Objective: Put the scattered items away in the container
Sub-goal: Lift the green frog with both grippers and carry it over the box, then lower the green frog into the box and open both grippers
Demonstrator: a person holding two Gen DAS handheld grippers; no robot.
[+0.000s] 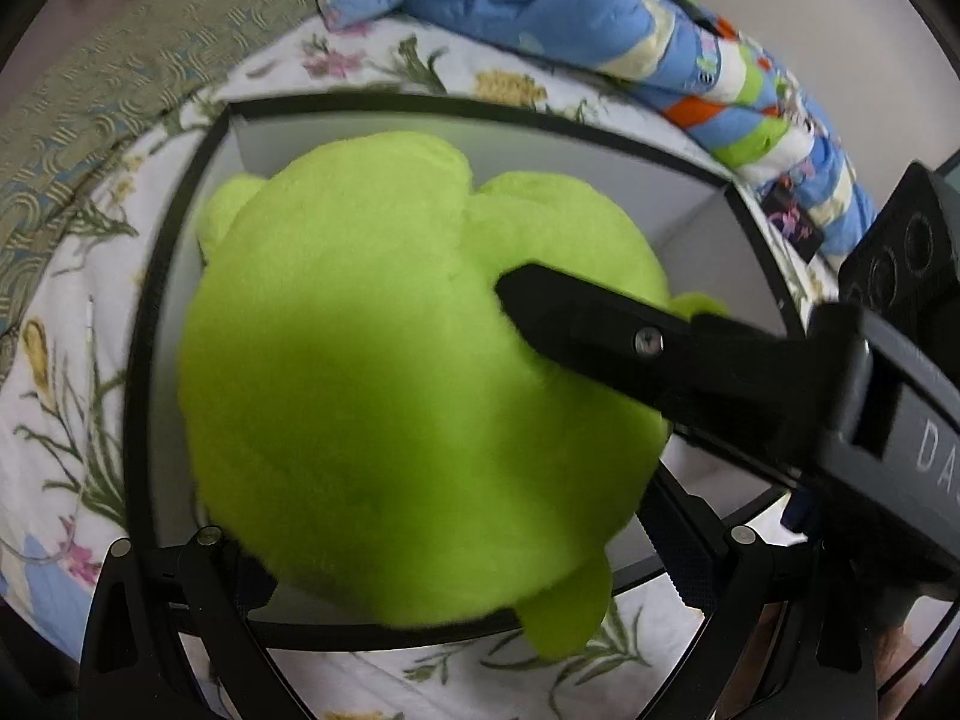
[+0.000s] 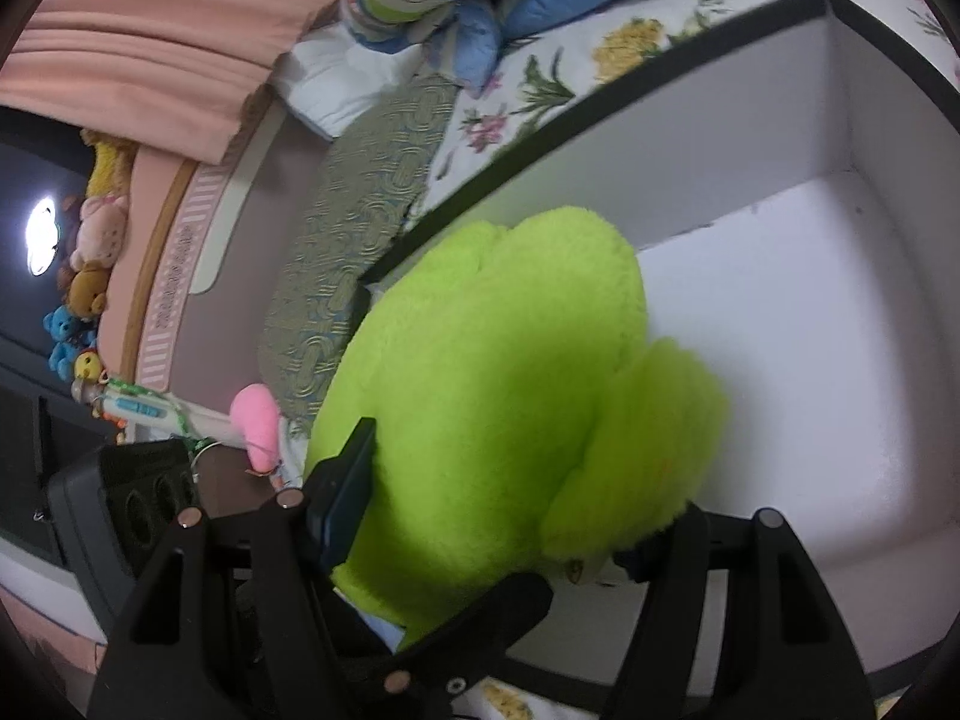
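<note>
a patterned grey-green cloth (image 1: 90, 114) is seen at the far left of the left wrist view, lying on a floral bedsheet (image 1: 54, 420). just to its right, a black-rimmed white box (image 1: 180, 192) is set on the bed, and a large bright green plush toy (image 1: 390, 390) is held over its opening, filling most of the view. the left tool (image 1: 456, 570) is seen at the bottom edge with the plush wedged between its fingers, so it is closed on the green plush toy. from the right side of that view, one finger of the right tool (image 1: 540, 312) is pressed into the plush's flank. a blue patterned quilt (image 1: 600, 18) is bunched along the top right, beyond the box. in the right wrist view, a row of small stuffed animals (image 2: 90, 276) is lined up at the far left beside a pink headboard (image 2: 138, 60), and a small pink plush (image 2: 258, 420) is seen lower down. the plush is gripped between the fingers of the right tool (image 2: 510, 516), with one pad against its left side and the other tucked under a fuzzy limb. the plush is seen partly over the near left corner of the box, whose white floor lies bare to the right.
</note>
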